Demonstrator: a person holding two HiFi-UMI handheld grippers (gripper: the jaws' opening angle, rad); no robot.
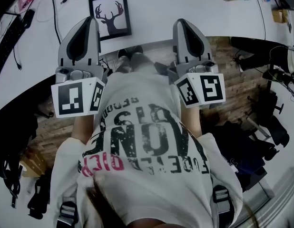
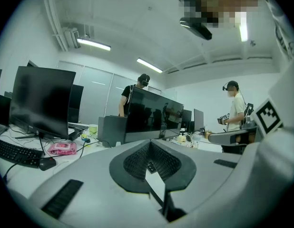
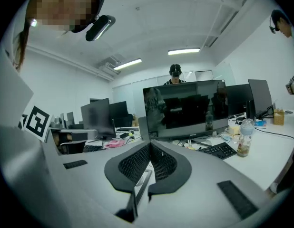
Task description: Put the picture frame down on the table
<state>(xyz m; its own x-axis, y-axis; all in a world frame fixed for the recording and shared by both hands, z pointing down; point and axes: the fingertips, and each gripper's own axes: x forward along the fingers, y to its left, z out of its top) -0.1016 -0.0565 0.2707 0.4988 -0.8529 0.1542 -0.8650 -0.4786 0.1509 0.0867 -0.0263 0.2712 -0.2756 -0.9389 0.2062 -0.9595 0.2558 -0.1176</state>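
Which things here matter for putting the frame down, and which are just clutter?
Job: picture frame, lying on the table; left gripper; right gripper.
Clutter: keyboard, bottle, monitor, cable.

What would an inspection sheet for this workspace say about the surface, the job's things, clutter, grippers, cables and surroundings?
Surface: white table, curved edge nearest the person.
Job's things: picture frame with a deer silhouette lies flat on the table, between neither gripper's jaws.
Clutter: keyboard, pink item, bottle.
Grippers: left gripper and right gripper are both shut and empty, side by side at the table edge.
Cables: black cables cross the table left of the frame.
Surroundings: wooden floor, monitor, another person behind it.
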